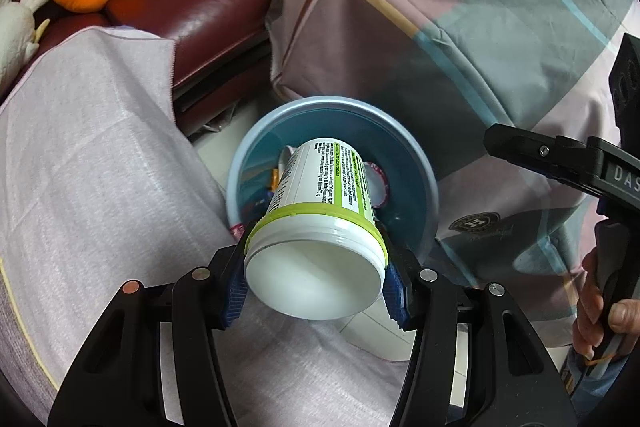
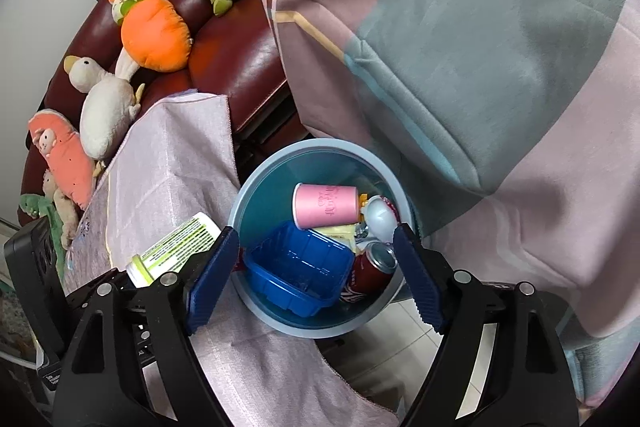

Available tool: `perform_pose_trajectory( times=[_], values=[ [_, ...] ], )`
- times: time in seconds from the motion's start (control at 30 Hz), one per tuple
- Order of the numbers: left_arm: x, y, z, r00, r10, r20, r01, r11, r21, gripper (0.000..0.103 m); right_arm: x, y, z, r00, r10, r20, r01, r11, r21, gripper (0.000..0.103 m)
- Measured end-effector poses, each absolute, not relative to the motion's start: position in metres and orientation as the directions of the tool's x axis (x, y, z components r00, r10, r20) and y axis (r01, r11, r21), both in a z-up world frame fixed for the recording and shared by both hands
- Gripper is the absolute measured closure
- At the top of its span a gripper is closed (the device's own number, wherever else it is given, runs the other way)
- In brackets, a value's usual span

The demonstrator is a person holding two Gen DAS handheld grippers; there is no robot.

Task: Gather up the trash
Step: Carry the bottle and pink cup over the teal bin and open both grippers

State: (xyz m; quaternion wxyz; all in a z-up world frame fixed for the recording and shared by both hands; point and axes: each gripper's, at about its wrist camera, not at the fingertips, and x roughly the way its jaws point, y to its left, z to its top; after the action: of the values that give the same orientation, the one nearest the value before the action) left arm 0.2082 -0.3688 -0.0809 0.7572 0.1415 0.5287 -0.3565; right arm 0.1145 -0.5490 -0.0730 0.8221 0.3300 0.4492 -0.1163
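My left gripper [image 1: 314,285] is shut on a white tub with a green band and printed label [image 1: 320,223], tilted with its far end over the blue bin [image 1: 420,163]. The same tub [image 2: 176,247] shows at the left of the right wrist view, beside the bin. My right gripper [image 2: 316,283] stands open above the blue bin [image 2: 256,183], nothing between its pads. Inside the bin lie a blue plastic tray [image 2: 300,271], a pink cup [image 2: 324,205], a red soda can [image 2: 370,273] and a white rounded item [image 2: 380,219]. The right gripper's body [image 1: 560,163] is seen at the right edge of the left wrist view.
A pale pink cloth [image 2: 172,163] covers a surface left of the bin. A dark red leather sofa [image 2: 236,63] with several plush toys [image 2: 154,33] stands behind. A checked blanket [image 2: 480,67] hangs at the right. A hand [image 1: 600,311] holds the right gripper's handle. Tiled floor [image 2: 404,347] shows below the bin.
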Motion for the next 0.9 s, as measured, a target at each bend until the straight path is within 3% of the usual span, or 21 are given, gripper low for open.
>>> perform_pose_trajectory(
  times=[0.57, 0.7, 0.9],
  values=[
    [0.205, -0.401, -0.097, 0.157, -0.401, -0.903, 0.712, 0.679, -0.178, 0.046, 0.111, -0.558, -0.075, 0.536, 0.052, -0.843, 0.526, 0.760, 0.381, 0.027],
    [0.204, -0.400, -0.096, 0.173, -0.405, -0.898, 0.703, 0.689, -0.175, 0.020, 0.109, -0.557, -0.074, 0.532, 0.045, -0.846, 0.524, 0.767, 0.370, 0.023],
    [0.204, -0.388, -0.086, 0.220, -0.397, -0.891, 0.682, 0.716, -0.151, 0.014, 0.105, -0.553, -0.069, 0.542, 0.055, -0.839, 0.498, 0.783, 0.373, 0.017]
  ],
)
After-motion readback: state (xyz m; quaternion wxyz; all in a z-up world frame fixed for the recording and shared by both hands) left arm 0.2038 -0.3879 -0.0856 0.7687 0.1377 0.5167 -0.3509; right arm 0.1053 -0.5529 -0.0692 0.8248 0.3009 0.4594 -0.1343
